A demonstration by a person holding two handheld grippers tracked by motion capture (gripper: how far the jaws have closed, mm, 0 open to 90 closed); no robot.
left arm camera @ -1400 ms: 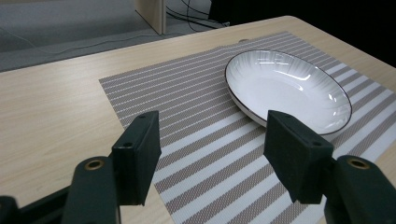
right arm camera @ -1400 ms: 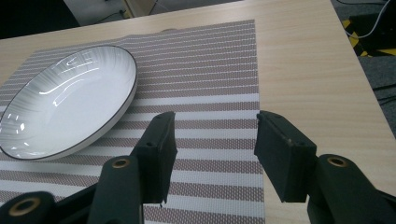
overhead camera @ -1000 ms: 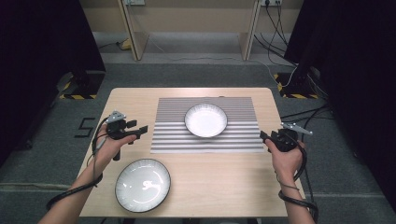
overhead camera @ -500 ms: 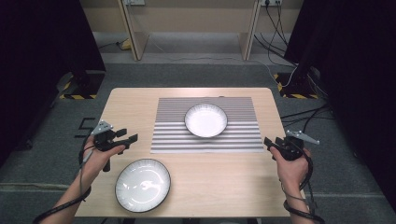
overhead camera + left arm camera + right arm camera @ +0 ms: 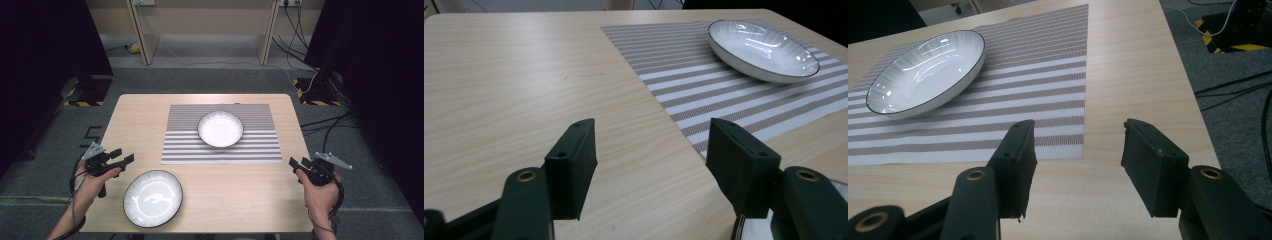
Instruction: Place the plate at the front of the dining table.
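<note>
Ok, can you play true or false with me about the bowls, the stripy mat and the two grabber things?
1. The white bowl sits on the striped mat. True.
2. The dark-rimmed bowl is on the mat too. False: it rests on the bare wooden table, near the front edge.
3. The left gripper is clamped on a bowl. False: its jaws are open and hold nothing.
4. The right gripper has its jaws open and empty. True.
5. A spoon lies in the white bowl. False: the bowl is empty.
</note>
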